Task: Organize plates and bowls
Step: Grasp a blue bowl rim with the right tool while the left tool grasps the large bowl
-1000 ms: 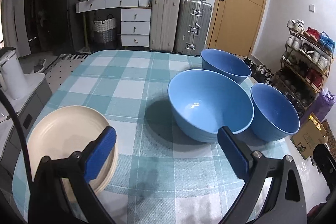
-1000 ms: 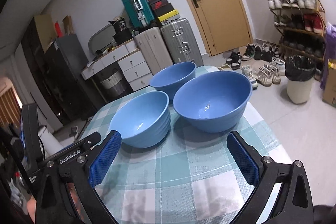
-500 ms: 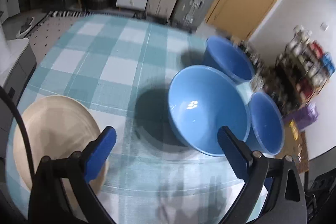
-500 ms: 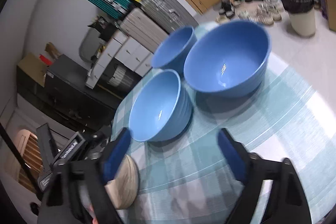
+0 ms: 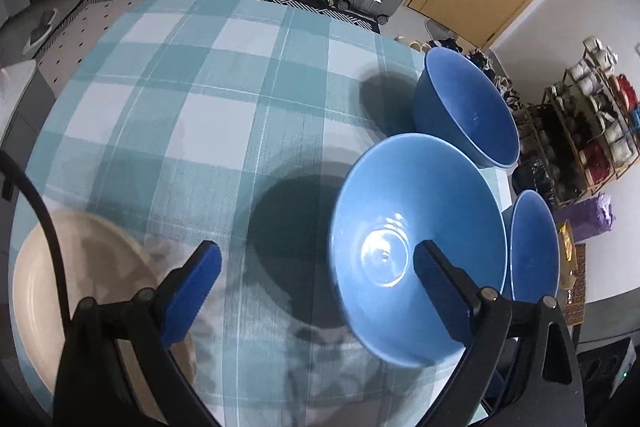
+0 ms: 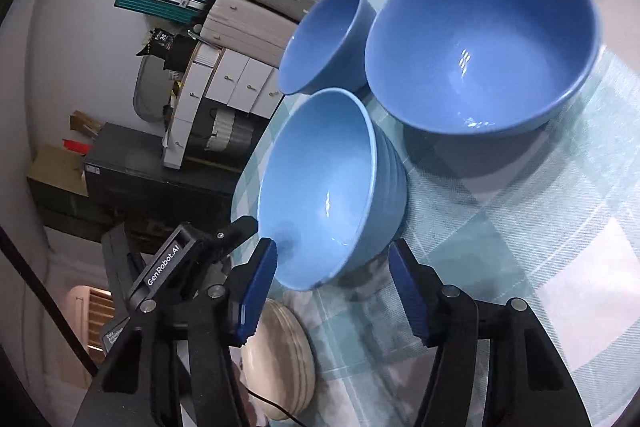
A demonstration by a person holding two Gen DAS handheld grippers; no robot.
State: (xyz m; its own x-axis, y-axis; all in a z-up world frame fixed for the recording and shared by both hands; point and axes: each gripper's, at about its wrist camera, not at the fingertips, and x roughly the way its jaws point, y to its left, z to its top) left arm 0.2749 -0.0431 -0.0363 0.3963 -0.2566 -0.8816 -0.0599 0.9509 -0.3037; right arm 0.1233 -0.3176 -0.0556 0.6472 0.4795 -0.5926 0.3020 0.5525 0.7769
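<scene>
1. We see three blue bowls upright on the checked surface (image 5: 208, 95): a ribbed bowl (image 6: 320, 187), a wide bowl (image 6: 480, 55) and a far bowl (image 6: 324, 39), close together.
2. We see cream plates (image 5: 36, 291) stacked, well apart from them.

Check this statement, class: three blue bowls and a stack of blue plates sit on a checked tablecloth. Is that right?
Not quite. The plates are cream, not blue, as the right wrist view shows beside the ribbed bowl. The rest holds: three blue bowls, with the large bowl and a third bowl, on the checked tablecloth.
</scene>
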